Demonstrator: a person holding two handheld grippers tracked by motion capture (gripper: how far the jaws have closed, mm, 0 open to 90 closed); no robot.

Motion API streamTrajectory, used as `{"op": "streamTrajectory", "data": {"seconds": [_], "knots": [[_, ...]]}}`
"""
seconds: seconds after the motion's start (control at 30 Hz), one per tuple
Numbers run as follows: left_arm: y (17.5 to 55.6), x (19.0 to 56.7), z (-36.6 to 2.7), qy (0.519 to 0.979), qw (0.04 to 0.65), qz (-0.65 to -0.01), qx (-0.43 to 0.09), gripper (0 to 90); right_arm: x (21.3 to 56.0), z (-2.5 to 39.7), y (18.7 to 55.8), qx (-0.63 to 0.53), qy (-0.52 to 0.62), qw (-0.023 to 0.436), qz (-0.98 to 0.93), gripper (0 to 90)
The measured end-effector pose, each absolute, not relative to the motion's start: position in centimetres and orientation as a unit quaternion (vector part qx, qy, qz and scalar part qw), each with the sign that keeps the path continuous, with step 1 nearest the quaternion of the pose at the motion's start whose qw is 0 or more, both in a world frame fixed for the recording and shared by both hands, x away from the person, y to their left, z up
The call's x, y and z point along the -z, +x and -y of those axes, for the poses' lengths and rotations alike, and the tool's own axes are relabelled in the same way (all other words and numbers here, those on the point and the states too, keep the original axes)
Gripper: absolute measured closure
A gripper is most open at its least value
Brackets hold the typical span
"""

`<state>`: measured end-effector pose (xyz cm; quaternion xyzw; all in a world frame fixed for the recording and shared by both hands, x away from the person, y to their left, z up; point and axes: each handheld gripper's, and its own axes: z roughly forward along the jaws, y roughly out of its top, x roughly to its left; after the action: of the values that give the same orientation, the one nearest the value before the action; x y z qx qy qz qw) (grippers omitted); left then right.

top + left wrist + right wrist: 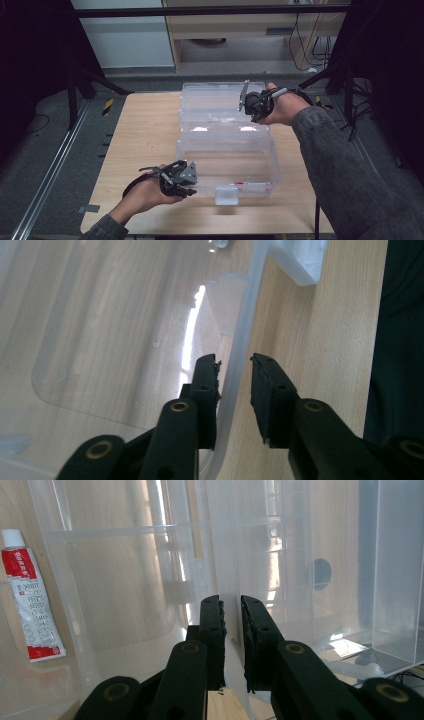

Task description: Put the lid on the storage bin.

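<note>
A pale wooden counter (145,140) fills the middle of the high view, its grain running left to right; the same wood shows at the right of the left gripper view (320,340). Grey floor (50,150) surrounds it. A metal rail (47,175) runs diagonally up from the lower left corner, and a small grey patch of tape (88,208) lies just beside the counter's lower left corner. A yellow-and-black striped marker (108,106) sits on the floor by the counter's upper left corner. A black strut (102,82) slants above it. Along the top, a dark bar (210,11) crosses a white panel (130,40) and a light wooden cabinet (240,25). Cables (320,50) hang at the upper right.
</note>
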<state>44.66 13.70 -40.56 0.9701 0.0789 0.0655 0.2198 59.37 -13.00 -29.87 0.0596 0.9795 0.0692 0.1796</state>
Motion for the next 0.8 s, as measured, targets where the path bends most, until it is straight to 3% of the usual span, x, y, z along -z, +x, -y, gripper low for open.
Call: {"op": "streamTrajectory", "data": {"seconds": [0.23, 0.8], "knots": [[45.2, 40.5, -13.6, 0.971, 0.22, -0.08, -0.048, 80.9, 29.9, 13.0, 59.4, -0.068, 0.054, 0.177, -0.98, 81.7], [46.2, 40.4, -13.2, 0.969, 0.216, -0.095, -0.078, 79.5, 29.3, 12.7, 59.4, -0.072, 0.047, 0.178, -0.98, 86.3]]}}
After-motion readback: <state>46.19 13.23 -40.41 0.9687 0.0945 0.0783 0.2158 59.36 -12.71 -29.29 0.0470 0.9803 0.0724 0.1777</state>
